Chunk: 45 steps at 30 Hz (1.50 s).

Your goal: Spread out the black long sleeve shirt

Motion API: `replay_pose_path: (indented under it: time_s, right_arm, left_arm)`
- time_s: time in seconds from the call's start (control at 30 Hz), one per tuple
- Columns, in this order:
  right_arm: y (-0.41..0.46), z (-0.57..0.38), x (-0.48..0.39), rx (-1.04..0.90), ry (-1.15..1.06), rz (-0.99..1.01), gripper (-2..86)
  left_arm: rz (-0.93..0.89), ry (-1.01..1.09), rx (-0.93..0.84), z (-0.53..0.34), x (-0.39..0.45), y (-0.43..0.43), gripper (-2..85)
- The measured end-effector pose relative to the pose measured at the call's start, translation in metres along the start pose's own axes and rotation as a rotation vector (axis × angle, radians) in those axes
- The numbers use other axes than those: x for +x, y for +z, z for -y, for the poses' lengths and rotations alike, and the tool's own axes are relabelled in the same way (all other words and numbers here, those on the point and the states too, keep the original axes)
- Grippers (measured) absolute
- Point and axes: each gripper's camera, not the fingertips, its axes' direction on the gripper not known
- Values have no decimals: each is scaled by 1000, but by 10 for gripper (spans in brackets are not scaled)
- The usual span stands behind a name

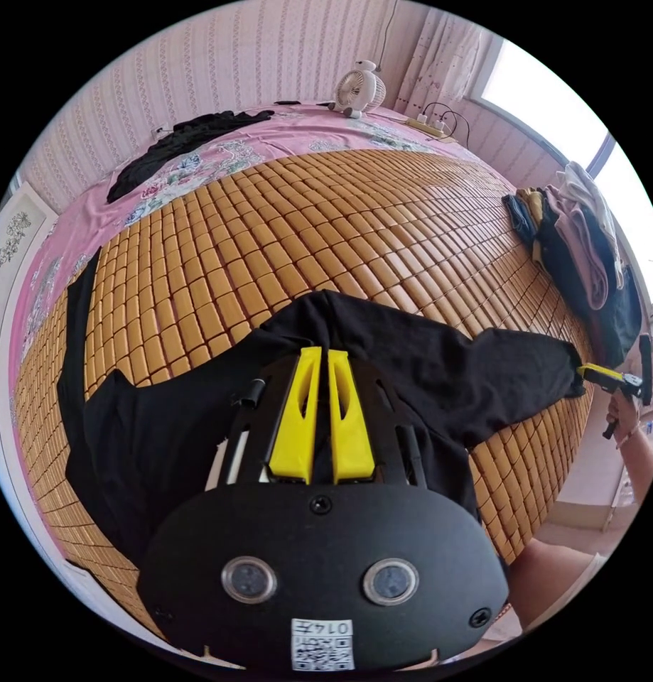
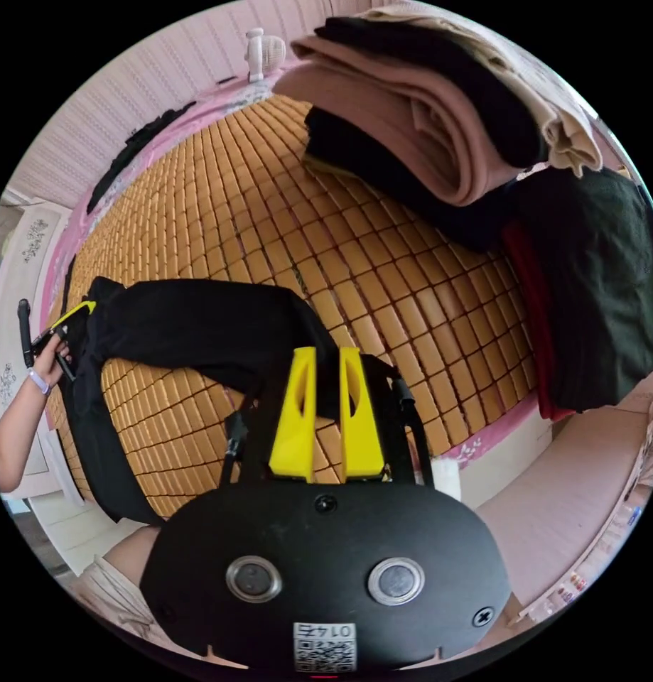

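Pinching the black shirt (image 1: pixel 425 369) (over the mat (image 1: pixel 283 234)), both grippers (image 1: pixel 323 353) (image 2: pixel 327 352) clamp it

Black shirt (image 2: pixel 198 320) clamped btwn R gripper (image 2: pixel 326 355) jaws and L gripper (image 2: pixel 76 310), stretched over bamboo mat (image 2: pixel 283 213); clothes pile (image 2: pixel 447 121) beyond.

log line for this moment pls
left hand-held gripper: shut on shirt | right hand-held gripper: shut on shirt | shirt: stretched between them over mat
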Motion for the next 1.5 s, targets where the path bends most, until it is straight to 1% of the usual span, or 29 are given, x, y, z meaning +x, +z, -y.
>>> replay_pose_path:
  time_s: [0.07,0.2,0.33,0.4,0.5,0.57,0.63,0.67,0.73,0.77,0.83,0.9,1.03,1.17,1.3,1.4,1.47,1.5]
  right_arm:
    - [7,1,6,-44,49,-4,18]
    - [11,4,21,-19,153,44,9]
    - [29,15,28,-81,190,112,6]
    - [28,18,36,-57,245,82,3]
    - [18,15,43,40,312,60,2]
    - [17,12,25,70,250,66,3]
    - [34,7,-21,19,64,123,6]
    - [41,6,-33,-8,20,130,7]
    - [78,0,-79,-136,-155,68,5]
    - [88,-1,-88,-167,-184,24,4]
    - [103,-6,-109,-152,-273,-68,-3]
    - [113,-7,-116,-187,-325,-73,-5]
    - [134,-14,-131,-236,-508,-82,-6]
    - [154,-9,-142,-248,-493,-40,-5]
    - [168,-8,-158,-217,-415,-113,-5]
    - [178,-15,-173,-260,-402,-104,-5]
    - [184,-19,-190,-270,-427,-144,-6]
    - [188,-20,-206,-267,-459,-198,-6]
  left_arm:
    - [0,-21,0,-2,2,-3,-8]
    - [-35,-17,64,-5,9,-14,-9]
    - [3,33,17,-9,23,-3,-9]
    - [11,33,23,-12,24,-3,-9]
    - [-17,15,18,-18,19,-5,-9]
    - [-29,14,25,-25,16,-7,-9]
    - [-29,15,27,-29,16,-9,-8]
    - [-26,16,27,-33,16,-10,-8]
    - [-22,18,27,-38,15,-12,-8]
    - [-20,18,27,-41,14,-14,-8]
    - [-20,18,23,-45,13,-16,-8]
    - [-20,25,16,-50,12,-18,-8]
    - [-9,47,11,-62,9,-24,-7]
    - [-22,35,9,-77,3,-30,-4]
    - [-31,-31,36,-94,-8,-42,4]
    - [-30,-60,122,-118,-14,-72,14]
    - [-15,-105,184,-147,-24,-105,29]
    - [-14,-124,200,-155,-27,-115,33]
